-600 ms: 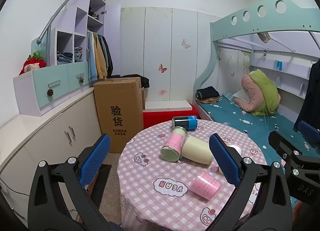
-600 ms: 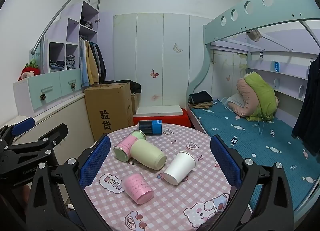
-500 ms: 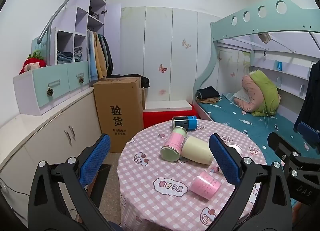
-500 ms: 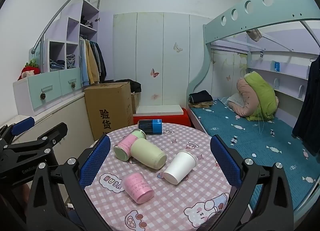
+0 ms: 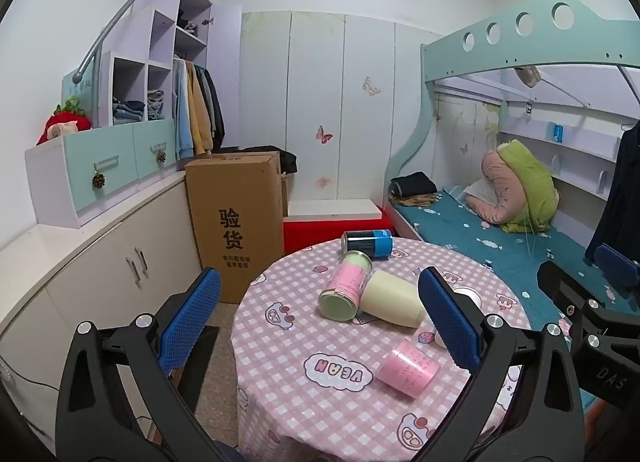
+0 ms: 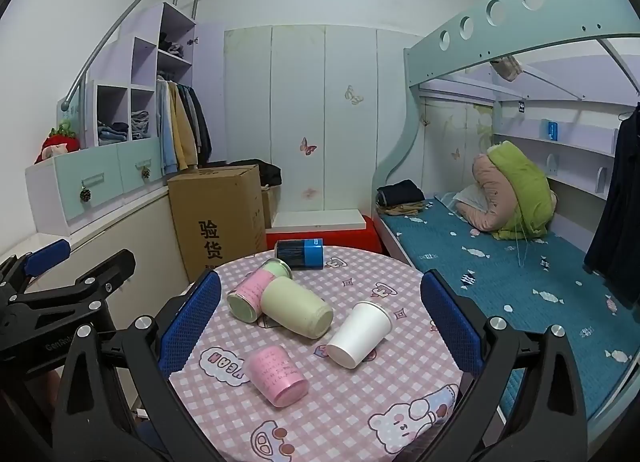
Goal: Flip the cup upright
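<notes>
Several cups lie on their sides on a round table with a pink checked cloth (image 6: 360,414): a white paper cup (image 6: 360,334), a pink cup (image 6: 277,376), a pale yellow cup (image 6: 296,312), a pink and green cup (image 6: 256,294) and a dark blue can (image 6: 300,254). In the left wrist view the pink cup (image 5: 406,370), yellow cup (image 5: 394,304) and pink and green cup (image 5: 346,288) show; the white cup is mostly hidden behind a finger. My left gripper (image 5: 320,326) and right gripper (image 6: 320,322) are open and empty, held above the table's near side.
A tall cardboard box (image 6: 218,221) stands left of the table by a white cabinet (image 5: 100,270). A bunk bed with a teal mattress (image 6: 500,262) runs along the right. A red and white box (image 6: 320,229) sits behind the table.
</notes>
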Tool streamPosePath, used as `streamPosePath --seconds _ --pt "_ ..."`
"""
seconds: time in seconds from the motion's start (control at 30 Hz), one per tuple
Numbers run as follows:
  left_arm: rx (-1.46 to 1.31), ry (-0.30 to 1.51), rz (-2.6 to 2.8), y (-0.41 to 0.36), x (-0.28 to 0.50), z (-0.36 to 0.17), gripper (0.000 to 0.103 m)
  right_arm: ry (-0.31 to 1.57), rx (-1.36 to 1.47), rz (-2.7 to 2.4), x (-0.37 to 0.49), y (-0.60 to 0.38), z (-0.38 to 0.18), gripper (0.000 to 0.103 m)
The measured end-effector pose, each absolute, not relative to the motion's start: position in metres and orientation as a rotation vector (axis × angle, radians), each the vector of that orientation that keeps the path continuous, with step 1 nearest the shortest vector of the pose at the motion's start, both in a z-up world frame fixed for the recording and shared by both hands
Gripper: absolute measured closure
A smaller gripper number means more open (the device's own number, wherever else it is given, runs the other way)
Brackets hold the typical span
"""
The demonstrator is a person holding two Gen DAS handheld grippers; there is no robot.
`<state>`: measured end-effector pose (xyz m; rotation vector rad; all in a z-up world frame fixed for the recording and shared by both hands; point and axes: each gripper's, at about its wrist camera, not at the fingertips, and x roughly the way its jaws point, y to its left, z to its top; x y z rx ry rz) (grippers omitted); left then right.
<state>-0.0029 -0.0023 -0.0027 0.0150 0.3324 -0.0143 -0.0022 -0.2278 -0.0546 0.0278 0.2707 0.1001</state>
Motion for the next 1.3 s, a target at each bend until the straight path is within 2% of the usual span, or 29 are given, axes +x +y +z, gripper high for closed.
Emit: streamPosePath --seconds 1.3 --pt "0.022 0.339 -0.018 -0.0013 0.0007 -0.0032 0.005 0.281 0.048 0.098 0.0011 -0.2296 -0.0609 0.007"
